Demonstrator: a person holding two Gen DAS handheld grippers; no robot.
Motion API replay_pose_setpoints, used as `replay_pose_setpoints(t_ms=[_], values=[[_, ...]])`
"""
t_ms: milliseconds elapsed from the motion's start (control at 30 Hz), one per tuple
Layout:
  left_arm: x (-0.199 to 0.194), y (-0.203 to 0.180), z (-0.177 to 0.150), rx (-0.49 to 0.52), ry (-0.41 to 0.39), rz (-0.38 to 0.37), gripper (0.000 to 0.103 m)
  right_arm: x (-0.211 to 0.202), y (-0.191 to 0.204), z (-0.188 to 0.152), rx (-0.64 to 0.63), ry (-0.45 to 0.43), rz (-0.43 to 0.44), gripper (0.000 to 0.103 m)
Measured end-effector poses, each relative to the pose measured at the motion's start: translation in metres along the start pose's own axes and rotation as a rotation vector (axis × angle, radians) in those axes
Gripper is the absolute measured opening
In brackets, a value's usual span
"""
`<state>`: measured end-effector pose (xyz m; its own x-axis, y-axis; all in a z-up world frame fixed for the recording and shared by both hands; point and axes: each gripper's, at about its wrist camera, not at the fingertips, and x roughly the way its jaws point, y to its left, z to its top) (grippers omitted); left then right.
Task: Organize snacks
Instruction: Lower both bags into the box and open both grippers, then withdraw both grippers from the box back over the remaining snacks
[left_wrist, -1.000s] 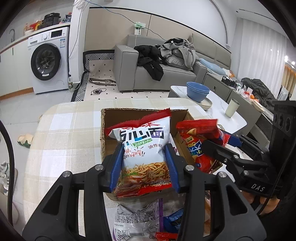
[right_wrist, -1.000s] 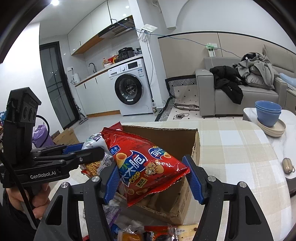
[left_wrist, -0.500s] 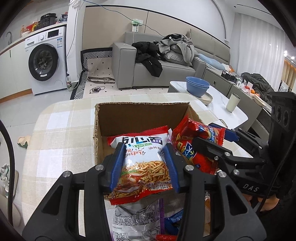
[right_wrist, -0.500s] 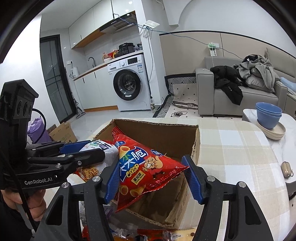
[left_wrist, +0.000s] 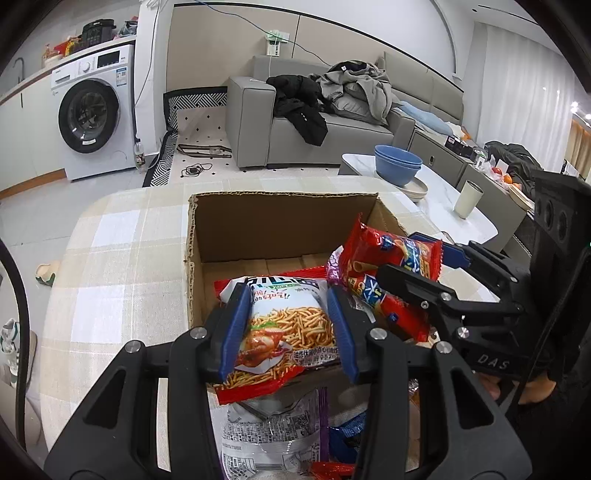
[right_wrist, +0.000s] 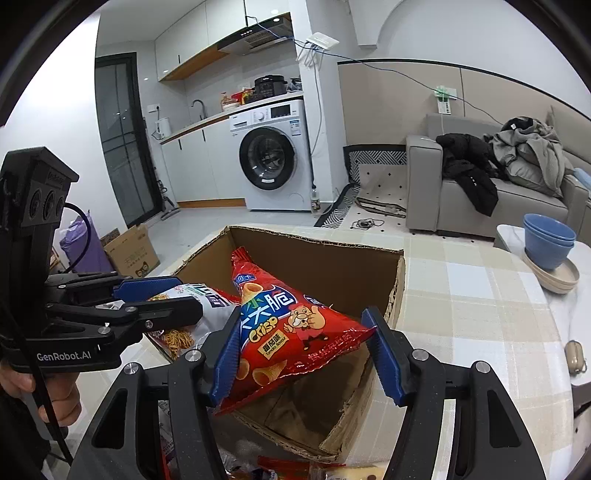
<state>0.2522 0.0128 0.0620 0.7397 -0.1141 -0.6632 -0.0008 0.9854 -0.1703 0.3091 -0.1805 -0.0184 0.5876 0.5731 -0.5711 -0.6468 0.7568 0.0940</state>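
A living room with a grey sofa (left_wrist: 321, 136), a washing machine (right_wrist: 275, 162) and a low white table (left_wrist: 439, 199) with blue bowls (left_wrist: 398, 164) is lying behind a table covered by a checked cloth (left_wrist: 110, 266). On it an open cardboard box (left_wrist: 280, 229) is standing.

The left gripper (left_wrist: 286, 328) is holding a white noodle-snack bag (left_wrist: 284, 325) narrowly between its blue pads, over the near edge of the box. The right gripper (right_wrist: 306, 354) is gripping a red crisp bag (right_wrist: 291, 325); its pads are pressing the bag's two ends while the bag is hanging tilted over the box opening.

Both bags are arriving at the same near part of the box, so in my judgement the grippers could be bumping one another, or one bag could be landing on the rim and sliding out. The red bag is puffed and slippery, so it could be twisting when released. More snack packets (left_wrist: 273, 432) are lying in front of the box, near the person's hand (right_wrist: 48, 391).
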Motion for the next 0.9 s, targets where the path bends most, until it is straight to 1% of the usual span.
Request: replay_pose_setpoints(t_ms=[100, 200, 267, 400, 500, 567, 600, 700, 733, 800, 867, 900], values=[[0.001, 0.0, -0.001, 0.002, 0.004, 0.009, 0.04, 0.002, -0.001, 0.0, -0.015, 0.005, 0.012, 0.064], [0.001, 0.0, -0.002, -0.006, 0.013, 0.002, 0.04, 0.004, -0.004, 0.001, -0.021, 0.009, 0.022, 0.064], [-0.001, -0.006, -0.002, -0.005, 0.014, 0.001, 0.04, 0.005, -0.004, 0.002, -0.027, 0.011, 0.022, 0.063], [0.0, -0.008, -0.004, -0.007, 0.014, 0.007, 0.041, 0.006, -0.002, 0.003, -0.038, 0.012, 0.006, 0.064], [-0.002, -0.006, -0.005, -0.012, 0.014, 0.011, 0.041, 0.003, 0.005, 0.002, -0.059, 0.005, -0.029, 0.064], [-0.004, -0.005, -0.004, -0.013, 0.013, 0.021, 0.041, -0.001, 0.01, 0.0, -0.078, 0.0, -0.058, 0.073], [-0.006, -0.006, -0.005, -0.014, 0.013, 0.019, 0.042, -0.004, 0.011, 0.0, -0.077, -0.003, -0.067, 0.075], [-0.012, -0.004, -0.004, -0.016, 0.005, 0.023, 0.049, -0.014, 0.008, 0.0, -0.052, -0.011, -0.052, 0.082], [-0.014, -0.004, -0.004, -0.015, 0.005, 0.033, 0.055, -0.016, 0.007, 0.0, -0.046, -0.012, -0.055, 0.085], [-0.019, -0.004, -0.005, -0.016, -0.001, 0.041, 0.063, -0.022, 0.004, -0.001, -0.036, -0.015, -0.067, 0.086], [-0.025, -0.004, -0.007, -0.021, -0.008, 0.046, 0.082, -0.026, 0.0, -0.002, -0.016, -0.006, -0.078, 0.093], [-0.029, -0.001, -0.008, -0.022, -0.014, 0.046, 0.082, -0.028, -0.001, -0.003, -0.005, 0.0, -0.079, 0.094]])
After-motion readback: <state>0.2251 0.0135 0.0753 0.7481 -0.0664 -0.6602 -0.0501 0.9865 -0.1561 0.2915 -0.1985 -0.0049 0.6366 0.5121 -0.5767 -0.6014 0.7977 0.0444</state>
